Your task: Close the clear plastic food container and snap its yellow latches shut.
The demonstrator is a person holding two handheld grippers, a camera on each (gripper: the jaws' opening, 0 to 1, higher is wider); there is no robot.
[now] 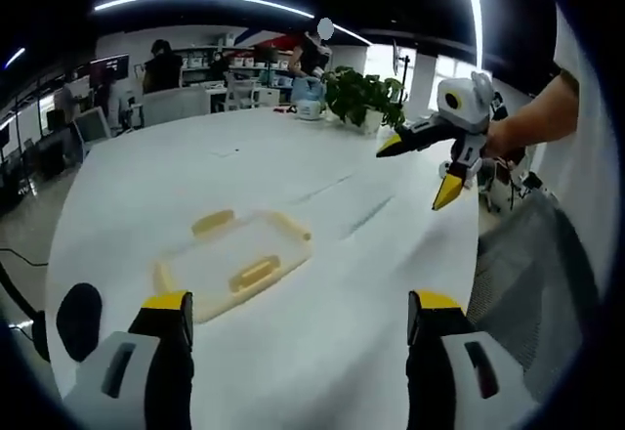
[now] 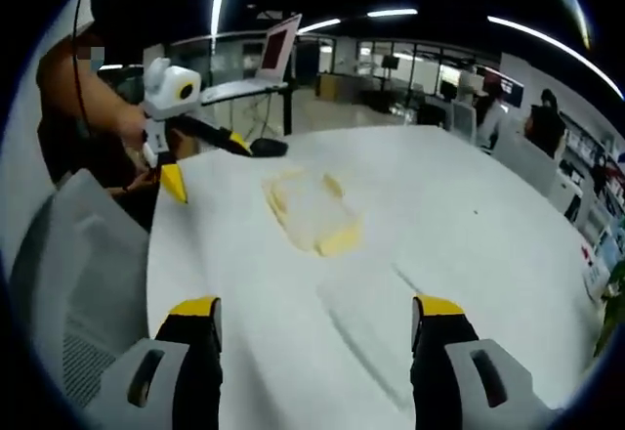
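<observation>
Two hand-held grey grippers with yellow-tipped jaws, the left gripper point(image 1: 300, 318) and the right gripper point(image 2: 317, 322), hover with jaws spread wide and empty above a white table point(image 1: 293, 176), where the clear rectangular plastic food container with yellow latches point(image 1: 232, 262) lies in an office.

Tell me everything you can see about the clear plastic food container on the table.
The container is a shallow, clear plastic rectangle with rounded corners and pale yellow latches along its edges. It lies flat on the white table; its lid looks to be on, though whether the latches are snapped is too blurred to tell. Nothing touches it: both tongs are open and held well clear of it. In the right gripper view it sits mid-table.
</observation>
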